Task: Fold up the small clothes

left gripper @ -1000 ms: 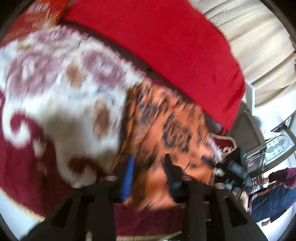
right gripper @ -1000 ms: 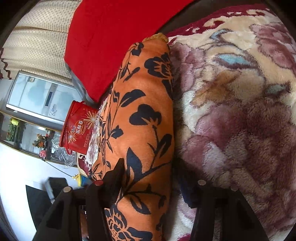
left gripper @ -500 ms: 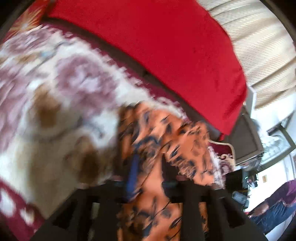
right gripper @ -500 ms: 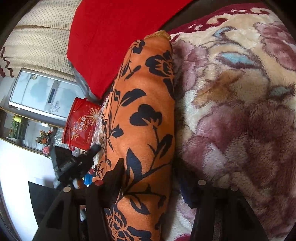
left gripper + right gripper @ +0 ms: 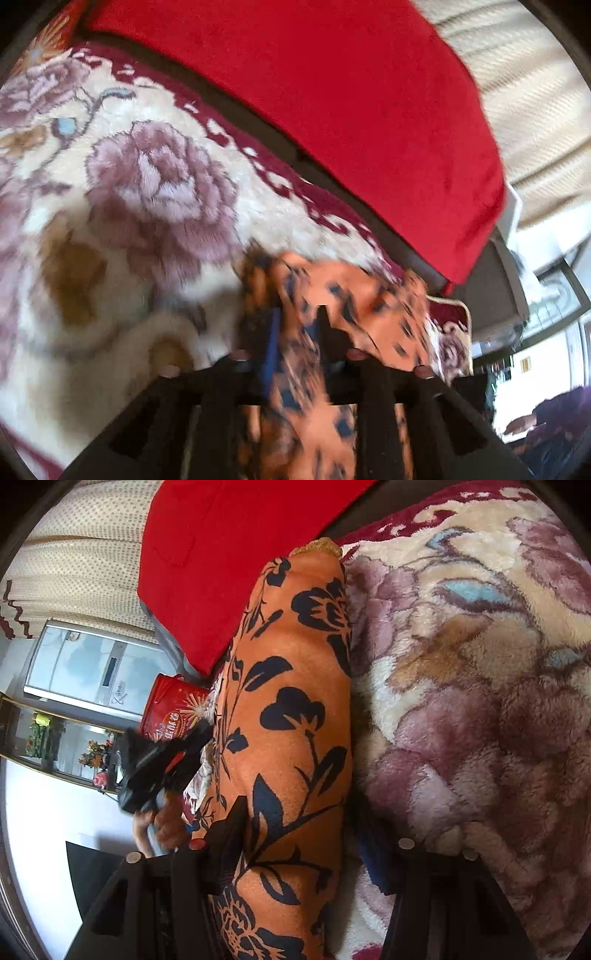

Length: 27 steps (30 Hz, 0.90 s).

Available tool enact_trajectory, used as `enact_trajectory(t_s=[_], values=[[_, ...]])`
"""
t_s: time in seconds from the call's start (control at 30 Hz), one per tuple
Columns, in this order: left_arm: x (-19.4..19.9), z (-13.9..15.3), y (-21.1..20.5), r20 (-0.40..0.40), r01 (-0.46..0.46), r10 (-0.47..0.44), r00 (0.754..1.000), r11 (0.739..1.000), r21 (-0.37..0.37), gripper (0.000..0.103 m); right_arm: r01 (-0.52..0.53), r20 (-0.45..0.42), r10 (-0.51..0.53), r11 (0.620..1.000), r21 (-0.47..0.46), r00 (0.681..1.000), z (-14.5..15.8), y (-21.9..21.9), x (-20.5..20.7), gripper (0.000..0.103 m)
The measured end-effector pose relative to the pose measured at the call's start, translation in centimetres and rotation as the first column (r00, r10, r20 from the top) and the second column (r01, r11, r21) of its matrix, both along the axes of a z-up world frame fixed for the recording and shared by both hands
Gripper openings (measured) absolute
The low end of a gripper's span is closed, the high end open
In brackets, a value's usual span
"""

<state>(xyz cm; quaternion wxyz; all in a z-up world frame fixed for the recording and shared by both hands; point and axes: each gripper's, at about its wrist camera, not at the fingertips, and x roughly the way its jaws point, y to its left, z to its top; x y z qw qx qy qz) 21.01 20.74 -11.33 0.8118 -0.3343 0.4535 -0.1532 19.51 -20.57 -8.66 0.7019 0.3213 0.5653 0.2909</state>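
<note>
An orange cloth with dark floral print [image 5: 291, 716] lies as a long folded band on a plush flowered blanket [image 5: 480, 701]. My right gripper [image 5: 295, 834] straddles its near end with jaws wide apart, the cloth running between them. My left gripper [image 5: 295, 332] is shut on the other end of the same cloth [image 5: 354, 295], which is lifted and blurred with motion. The left gripper and the hand holding it also show in the right wrist view [image 5: 159, 760], left of the cloth.
A red cushion [image 5: 332, 103] lies along the far edge of the blanket [image 5: 147, 192]. A red tin [image 5: 170, 709] stands beyond the cloth's left side, with a white appliance [image 5: 96, 668] behind. A person [image 5: 546, 424] is at the far right.
My left gripper has carried its end of the orange cloth up and across the blanket, and now shows beside the cloth in the right wrist view. The right gripper has stayed put.
</note>
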Motion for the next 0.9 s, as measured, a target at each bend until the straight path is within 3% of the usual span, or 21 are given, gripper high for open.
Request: enact_trajectory(t_s=[0.07,0.2,0.27,0.37,0.4,0.43,0.53,0.7,0.77,0.83,0.87,0.9], values=[[-2.5,0.9,-0.2,0.041,0.001,-0.001,0.999,1.0,0.0,0.048,0.004,-0.001,-0.004,1.0,0.005,1.0,0.0,0.0,0.0,0.061],[-6.4,0.7,-1.6,0.084,0.042,-0.041,0.996,0.999,-0.012,0.059,0.012,-0.008,-0.012,1.0,0.015,1.0,0.6,-0.2,-0.3,0.067],[-6.8,-0.9,-2.4,0.035,0.057,-0.058,0.998,0.998,0.028,0.059,0.021,0.001,-0.021,0.999,0.037,1.0,1.0,-0.3,-0.4,0.072],[-6.0,-3.3,-3.3,-0.061,0.075,-0.07,0.996,0.993,0.092,0.058,0.037,-0.014,-0.037,0.999,0.008,0.999,0.7,0.4,0.0,0.073],[-5.9,-3.4,-3.3,-0.066,0.078,-0.073,0.995,0.993,0.089,0.058,0.019,-0.007,-0.019,1.0,-0.015,1.0,0.5,1.0,0.4,0.071],[-5.7,-3.7,-3.3,-0.073,0.074,-0.068,0.995,0.994,0.077,0.058,-0.002,0.013,0.003,0.999,-0.048,1.0,0.7,1.7,0.6,0.055],[-5.6,-3.1,-3.2,-0.072,0.067,-0.063,0.995,0.996,0.065,0.058,-0.022,0.049,0.028,0.993,-0.119,0.998,2.5,3.0,0.9,0.038],[-6.3,0.2,-3.7,0.051,0.069,-0.069,0.996,0.998,-0.011,0.059,0.007,0.174,0.027,0.982,-0.191,0.984,8.4,1.5,0.3,0.035],[-5.8,0.5,-4.4,0.079,0.074,-0.073,0.994,0.997,-0.012,0.064,0.038,0.146,-0.01,0.981,-0.191,0.989,7.5,-1.0,0.5,0.036],[-4.4,-0.7,-5.4,0.018,0.077,-0.077,0.997,0.997,-0.01,0.065,0.022,0.034,-0.016,0.986,-0.168,0.999,3.6,-2.4,0.9,0.048],[-3.7,-1.4,-5.8,-0.012,0.077,-0.077,0.997,0.997,-0.011,0.066,0.032,0.012,-0.03,0.99,-0.141,0.999,2.2,-2.7,0.8,0.053],[-3.0,-2.4,-6.2,-0.057,0.086,-0.086,0.995,0.996,-0.01,0.066,0.077,0.001,-0.077,0.997,-0.032,0.997,1.2,-3.6,0.5,0.056]])
